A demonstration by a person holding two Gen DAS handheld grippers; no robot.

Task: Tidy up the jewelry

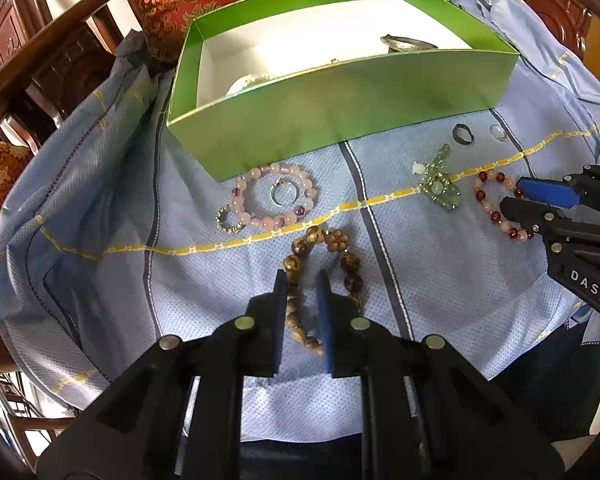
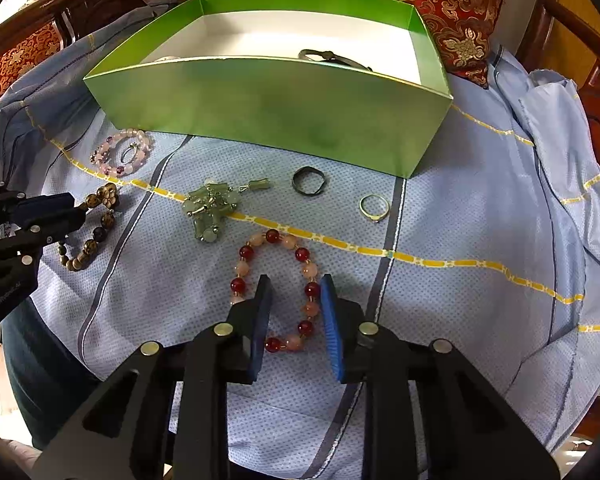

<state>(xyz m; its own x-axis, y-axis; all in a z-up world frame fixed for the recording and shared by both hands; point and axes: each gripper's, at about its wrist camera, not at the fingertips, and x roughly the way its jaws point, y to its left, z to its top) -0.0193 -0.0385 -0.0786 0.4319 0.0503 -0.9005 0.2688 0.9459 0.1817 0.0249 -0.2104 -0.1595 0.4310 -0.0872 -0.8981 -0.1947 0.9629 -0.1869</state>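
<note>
The task looks partly done: the green box (image 2: 284,116) already holds a bangle (image 2: 332,58) and something pale at its left end, but most pieces lie out on the blue cloth (image 2: 460,240). Left gripper (image 1: 302,280): jaws partly open, gripping nothing, straddling one side of the brown bracelet (image 1: 320,268), whose loop runs ahead and to their right. Right gripper (image 2: 294,284): jaws wider open, empty, with the right strand of the red bracelet (image 2: 276,288) between them. Ahead lie the pink bracelet (image 1: 274,200), jade charm (image 2: 210,210), dark ring (image 2: 309,181) and gold ring (image 2: 374,207).
</note>
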